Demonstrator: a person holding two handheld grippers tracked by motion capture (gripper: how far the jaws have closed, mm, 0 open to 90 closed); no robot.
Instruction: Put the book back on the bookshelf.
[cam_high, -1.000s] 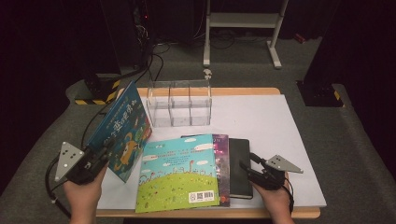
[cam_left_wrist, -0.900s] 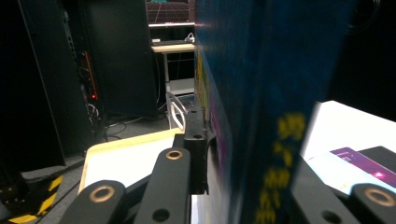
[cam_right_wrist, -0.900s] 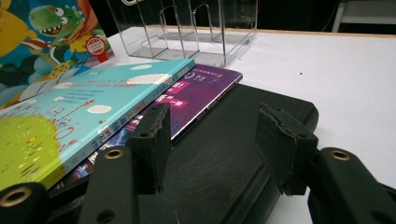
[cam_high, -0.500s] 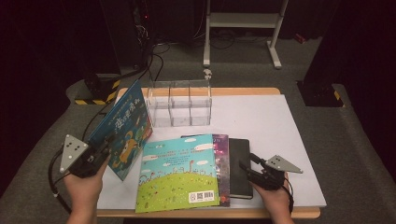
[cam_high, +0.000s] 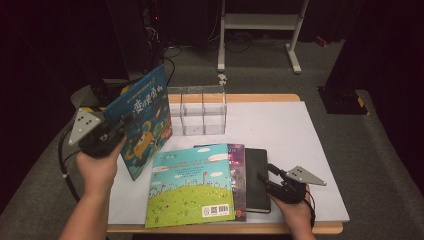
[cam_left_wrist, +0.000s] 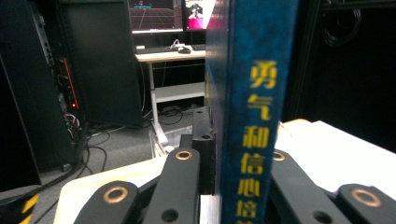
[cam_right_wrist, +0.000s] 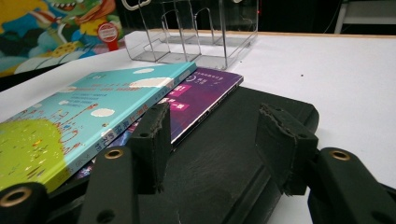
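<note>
Blue picture book (cam_high: 142, 125) is held tilted up off the white table cover (cam_high: 280, 135), at the table's left side, its cover facing the camera in the high view and its lower corner close to the cover sheet; whether that corner touches cannot be told. Left gripper (cam_high: 117, 131) is clenched on the book's edge: in the left gripper view the blue spine with yellow characters (cam_left_wrist: 254, 140) stands upright between the two black jaws, which press on both faces. Just right of the book stands a clear acrylic divider rack (cam_high: 202, 111), empty compartments, well back on the table. In front of the rack lies a flat stack: a green-and-turquoise book (cam_high: 192, 185) on top, a purple book (cam_high: 239, 160) partly under it, and a black notebook (cam_high: 257, 180) at the right, all lying flat. Right gripper (cam_high: 267, 181) rests at the black notebook's right edge; in the right gripper view its jaws stand apart over the black cover (cam_right_wrist: 219, 144), nothing pinched between them. Right hand (cam_high: 295, 212) comes in from the bottom edge; left hand (cam_high: 97, 165) grips the left gripper's body from below.
</note>
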